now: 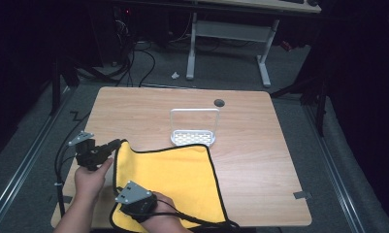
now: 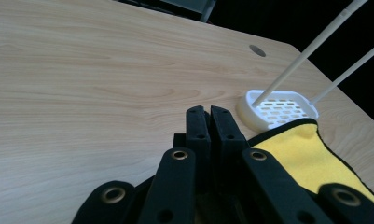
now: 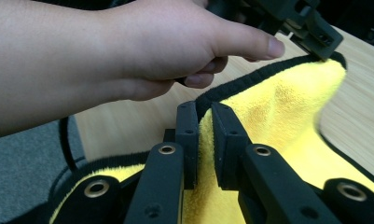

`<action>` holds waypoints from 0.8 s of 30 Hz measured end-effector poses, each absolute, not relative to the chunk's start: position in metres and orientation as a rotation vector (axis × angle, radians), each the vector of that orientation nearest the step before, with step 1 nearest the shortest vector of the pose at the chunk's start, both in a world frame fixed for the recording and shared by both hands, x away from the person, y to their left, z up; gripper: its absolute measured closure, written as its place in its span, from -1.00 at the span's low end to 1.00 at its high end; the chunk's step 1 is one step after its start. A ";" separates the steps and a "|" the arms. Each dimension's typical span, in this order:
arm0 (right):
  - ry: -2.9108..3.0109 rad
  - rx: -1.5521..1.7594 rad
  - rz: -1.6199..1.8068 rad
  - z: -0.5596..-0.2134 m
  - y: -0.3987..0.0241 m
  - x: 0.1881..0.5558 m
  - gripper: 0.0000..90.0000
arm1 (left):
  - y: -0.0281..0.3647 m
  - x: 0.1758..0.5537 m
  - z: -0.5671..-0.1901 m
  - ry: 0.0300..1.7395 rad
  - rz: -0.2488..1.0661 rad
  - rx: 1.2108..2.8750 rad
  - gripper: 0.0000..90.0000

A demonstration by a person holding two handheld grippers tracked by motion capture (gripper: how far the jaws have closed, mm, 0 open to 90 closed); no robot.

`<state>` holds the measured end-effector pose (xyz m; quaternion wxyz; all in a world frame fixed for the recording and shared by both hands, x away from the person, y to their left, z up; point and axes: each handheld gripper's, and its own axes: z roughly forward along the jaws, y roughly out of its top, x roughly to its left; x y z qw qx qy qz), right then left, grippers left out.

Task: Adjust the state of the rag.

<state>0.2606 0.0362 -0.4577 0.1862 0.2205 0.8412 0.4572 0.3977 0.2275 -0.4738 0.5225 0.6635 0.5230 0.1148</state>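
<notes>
Nearest you, your right gripper (image 1: 134, 206) sits at the near edge of the table (image 1: 260, 160), over the near left part of the yellow cloth (image 1: 177, 179). In the right gripper view its jaws are pressed onto a raised fold of the cloth (image 3: 268, 107), with the black-trimmed edge running up between the pads. The grey plate on top of this gripper faces the high camera, and its cable trails off to the right across the cloth's near hem.

Just beyond it, your left hand (image 1: 91, 180) holds the left gripper (image 1: 115, 144) at the cloth's far left corner. In the left gripper view the two jaws stand pressed together, pad against pad; the cloth (image 2: 310, 158) lies to their right there, and you cannot tell from that view whether any of it is caught. The right gripper view shows the left gripper (image 3: 322, 49) with its tip right on the lifted corner of the cloth, so the corner is pinched there. Your left hand (image 3: 142, 51) fills the upper left of that view.

The cloth spreads over the near middle of the table, its left edge raised between the two grippers, the rest lying flat.

Farther on, a white rack (image 1: 194, 131) stands upright at the table's middle, the cloth's far edge touching its perforated base.

Beyond that, a small dark hole (image 1: 219, 103) marks the tabletop.
</notes>
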 end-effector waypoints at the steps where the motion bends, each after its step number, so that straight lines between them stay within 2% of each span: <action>1: 2.364 0.631 1.284 -0.457 0.029 0.260 0.83 | 0.220 0.399 -0.473 1.251 0.275 1.590 0.93; 15: 2.270 0.809 1.186 -0.458 -0.086 0.253 0.83 | 0.107 0.410 -0.465 1.192 0.271 1.664 0.92; 24: 2.241 0.912 1.129 -0.470 -0.142 0.250 0.83 | 0.049 0.421 -0.474 1.182 0.236 1.749 0.92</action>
